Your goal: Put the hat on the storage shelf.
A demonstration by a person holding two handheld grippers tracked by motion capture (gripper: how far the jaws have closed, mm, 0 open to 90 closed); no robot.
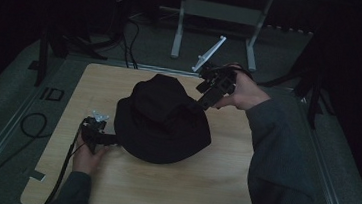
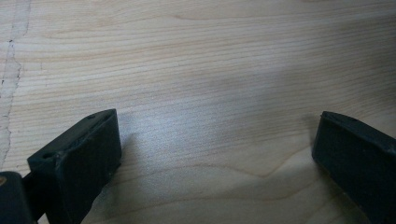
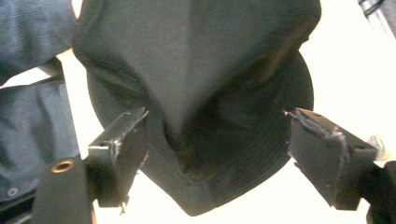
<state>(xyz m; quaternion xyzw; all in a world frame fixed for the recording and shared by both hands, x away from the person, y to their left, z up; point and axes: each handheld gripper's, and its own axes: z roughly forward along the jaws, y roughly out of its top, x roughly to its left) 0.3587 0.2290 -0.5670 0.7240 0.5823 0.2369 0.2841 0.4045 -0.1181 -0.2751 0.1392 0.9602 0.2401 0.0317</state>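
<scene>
we look down on a pale wooden table (image 1: pixel 201 184) in a dim room. a black bucket hat (image 1: pixel 162 120) sits near its middle, crown up and creased, brim spread on the wood. our right gripper (image 1: pixel 200 104) comes in from the far right and reaches the crown's upper side. in the right gripper view its jaws stand wide apart, one either side of a pinched ridge of the black hat (image 3: pixel 201 93), pads not pressing the cloth; we judge the fold is being let go, not grabbed. our left gripper (image 1: pixel 115 139) lies low at the brim's left edge, perhaps to steady the hat. in the left gripper view its jaws are spread with bare wood grain (image 2: pixel 210 93) between them, holding nothing.
</scene>
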